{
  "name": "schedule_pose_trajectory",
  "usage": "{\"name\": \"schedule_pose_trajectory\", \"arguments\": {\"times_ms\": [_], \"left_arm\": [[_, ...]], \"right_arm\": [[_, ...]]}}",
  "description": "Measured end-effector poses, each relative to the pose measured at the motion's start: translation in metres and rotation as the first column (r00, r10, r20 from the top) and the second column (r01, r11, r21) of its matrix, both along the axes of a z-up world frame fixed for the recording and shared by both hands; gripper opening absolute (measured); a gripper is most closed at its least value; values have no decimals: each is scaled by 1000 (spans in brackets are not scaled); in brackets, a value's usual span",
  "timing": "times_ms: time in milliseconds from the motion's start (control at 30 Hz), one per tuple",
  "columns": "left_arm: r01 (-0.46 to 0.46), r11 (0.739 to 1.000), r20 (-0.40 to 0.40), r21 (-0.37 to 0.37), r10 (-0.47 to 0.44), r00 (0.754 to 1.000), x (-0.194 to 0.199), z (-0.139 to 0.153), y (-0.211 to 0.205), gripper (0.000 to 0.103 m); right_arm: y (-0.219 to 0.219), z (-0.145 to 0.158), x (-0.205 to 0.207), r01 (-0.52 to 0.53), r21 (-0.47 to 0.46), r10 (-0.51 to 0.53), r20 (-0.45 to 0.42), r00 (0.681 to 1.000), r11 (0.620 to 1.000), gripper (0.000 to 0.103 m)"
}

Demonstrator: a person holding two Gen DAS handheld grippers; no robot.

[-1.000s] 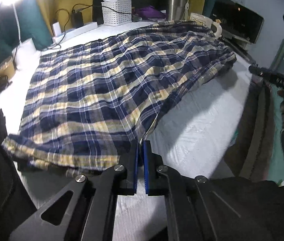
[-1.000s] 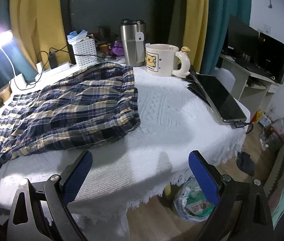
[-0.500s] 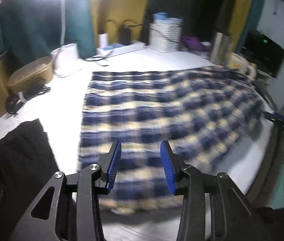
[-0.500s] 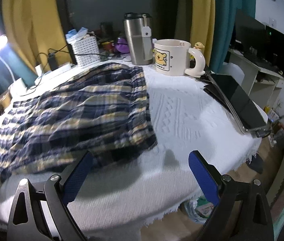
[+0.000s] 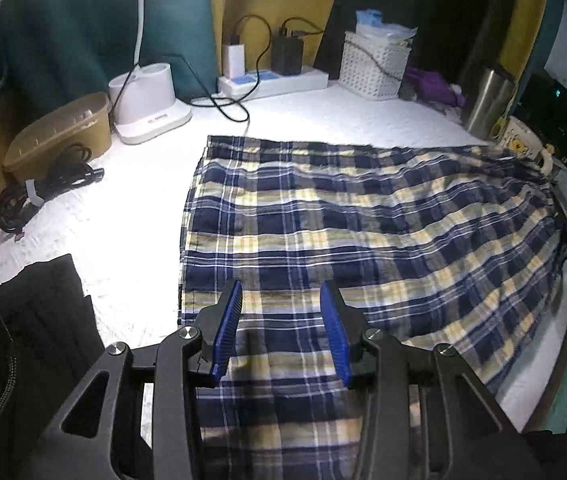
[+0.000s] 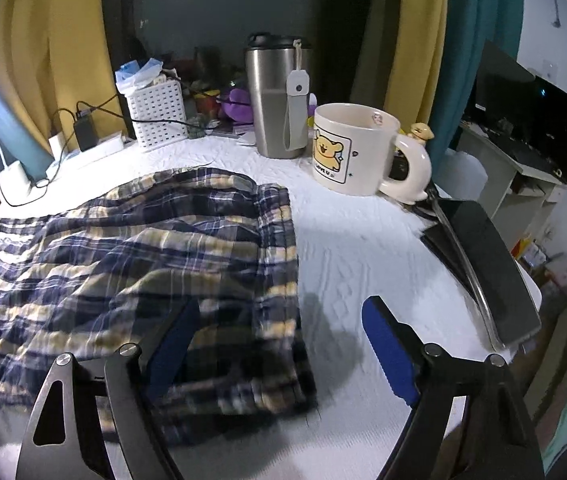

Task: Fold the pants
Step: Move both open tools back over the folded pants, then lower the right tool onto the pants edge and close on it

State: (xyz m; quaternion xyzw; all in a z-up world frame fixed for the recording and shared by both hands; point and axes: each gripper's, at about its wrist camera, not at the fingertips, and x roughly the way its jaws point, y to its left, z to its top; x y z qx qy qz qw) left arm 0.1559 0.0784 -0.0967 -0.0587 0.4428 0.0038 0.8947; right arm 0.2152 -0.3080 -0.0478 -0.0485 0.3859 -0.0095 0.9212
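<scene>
Navy and yellow plaid pants lie spread flat across the white table cloth. My left gripper hovers open over the near leg end, plaid cloth below its blue pads and nothing pinched. In the right wrist view the waistband end of the pants reaches the table's middle. My right gripper is above the near waistband corner and its jaws are closing. Its left pad is over the cloth and its right pad over bare table cloth; neither presses on the pants.
At the back stand a white lamp base, a beige box, a cable bundle, a power strip and a white basket. A steel tumbler, a bear mug and a dark tablet sit right of the pants.
My left gripper went from shut to open and swung left along the pants to the leg end. The right gripper moved in over the waistband corner and its jaws narrowed.
</scene>
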Motion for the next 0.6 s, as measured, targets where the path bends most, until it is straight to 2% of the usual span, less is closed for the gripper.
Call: {"name": "schedule_pose_trajectory", "arguments": {"times_ms": [267,600], "left_arm": [[-14,999,-76,32,16,997,15,-21,4,40],[-5,999,-63,36,7,998,12,-25,6,40]], "right_arm": [[2,-22,17,21,-92,-26,-52,998,996,85],[0,-30,-5,20,-195,-35,-72,997,981,84]]}}
